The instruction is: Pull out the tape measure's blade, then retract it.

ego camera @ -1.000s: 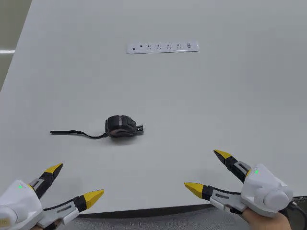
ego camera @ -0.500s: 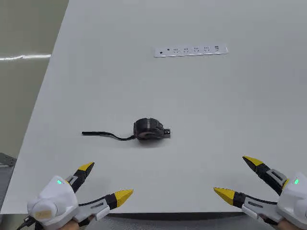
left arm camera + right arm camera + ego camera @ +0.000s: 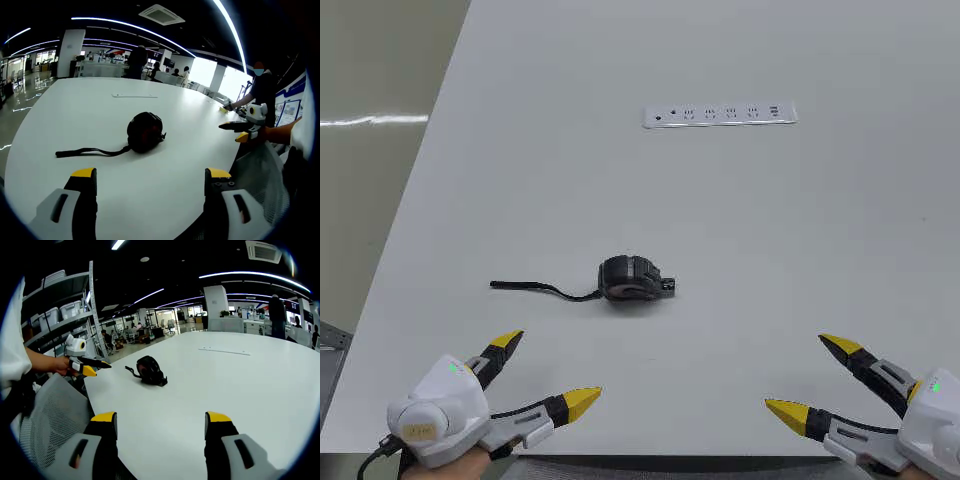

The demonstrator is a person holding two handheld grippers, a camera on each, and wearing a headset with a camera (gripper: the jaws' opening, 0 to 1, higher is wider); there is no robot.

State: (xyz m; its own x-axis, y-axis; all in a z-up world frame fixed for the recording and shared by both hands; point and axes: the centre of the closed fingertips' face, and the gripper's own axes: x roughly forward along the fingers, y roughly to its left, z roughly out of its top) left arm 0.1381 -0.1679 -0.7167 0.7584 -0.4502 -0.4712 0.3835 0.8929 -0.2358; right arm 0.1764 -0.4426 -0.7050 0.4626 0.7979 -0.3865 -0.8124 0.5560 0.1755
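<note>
Nothing started yet.
The tape measure (image 3: 630, 278) lies untouched, wound in, ahead of left tool (image 3: 548, 369) and right tool (image 3: 808, 376), both spread.

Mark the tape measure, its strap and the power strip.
tape measure (image 3: 628, 279), head view, middle of its black case.
strap (image 3: 525, 286), head view, midway along its length, left of the case.
power strip (image 3: 720, 115), head view, centre of its white top.

Head view downward; gripper views share tape measure (image 3: 145, 131).
</note>
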